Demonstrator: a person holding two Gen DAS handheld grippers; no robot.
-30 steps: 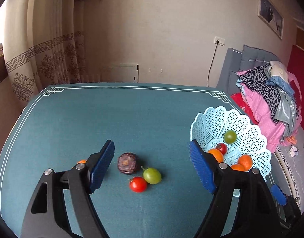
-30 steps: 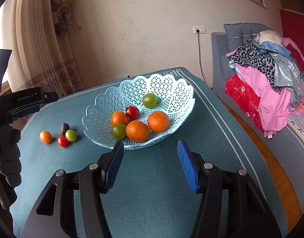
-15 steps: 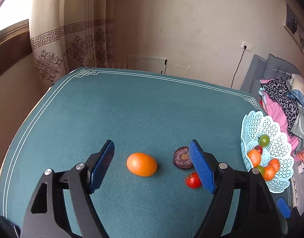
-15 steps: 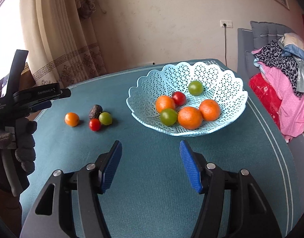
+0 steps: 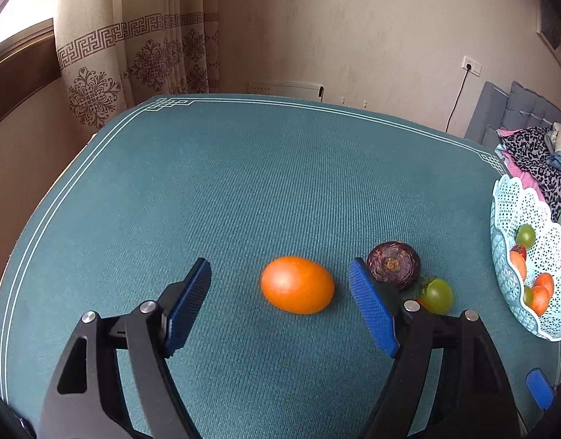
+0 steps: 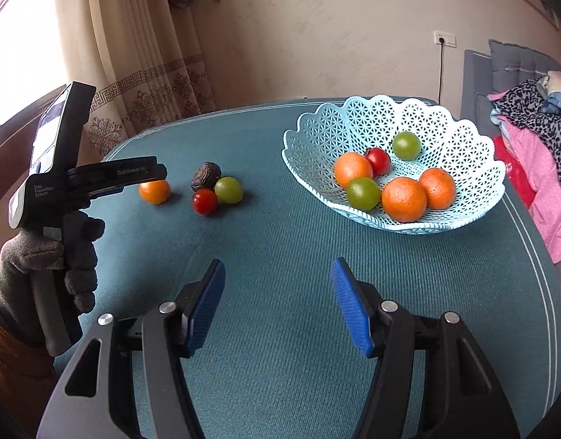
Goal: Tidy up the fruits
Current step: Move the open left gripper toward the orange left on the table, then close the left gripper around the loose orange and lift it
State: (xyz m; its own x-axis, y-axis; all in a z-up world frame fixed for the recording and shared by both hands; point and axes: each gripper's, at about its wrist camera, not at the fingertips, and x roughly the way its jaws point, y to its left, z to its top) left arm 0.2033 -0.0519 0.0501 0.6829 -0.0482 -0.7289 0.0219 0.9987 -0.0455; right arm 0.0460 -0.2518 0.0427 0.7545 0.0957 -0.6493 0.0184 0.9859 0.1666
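A small orange fruit (image 5: 297, 285) lies on the teal table, just ahead of my left gripper (image 5: 279, 261) and between its open blue pads, which do not touch it. To its right sit a dark wrinkled fruit (image 5: 393, 265) and a green fruit (image 5: 438, 295). In the right wrist view the same group shows: orange fruit (image 6: 155, 192), dark fruit (image 6: 206, 175), green fruit (image 6: 228, 190) and a red tomato (image 6: 205, 201). The light blue lattice basket (image 6: 353, 117) holds several oranges, green fruits and a tomato. My right gripper (image 6: 277, 263) hovers open over bare cloth, holding nothing.
A gloved hand (image 6: 79, 256) holds the left gripper's handle at the table's left edge. The basket's rim (image 5: 514, 201) stands at the right edge of the left wrist view. A curtain (image 5: 134, 55) and a wall stand behind the table, and a sofa with piled clothes (image 6: 529, 117) is on the right.
My left gripper swung left and sank, from the dark, green and red fruits to the orange one, now between its pads. My right gripper swung left across the table and its jaws widened slightly.
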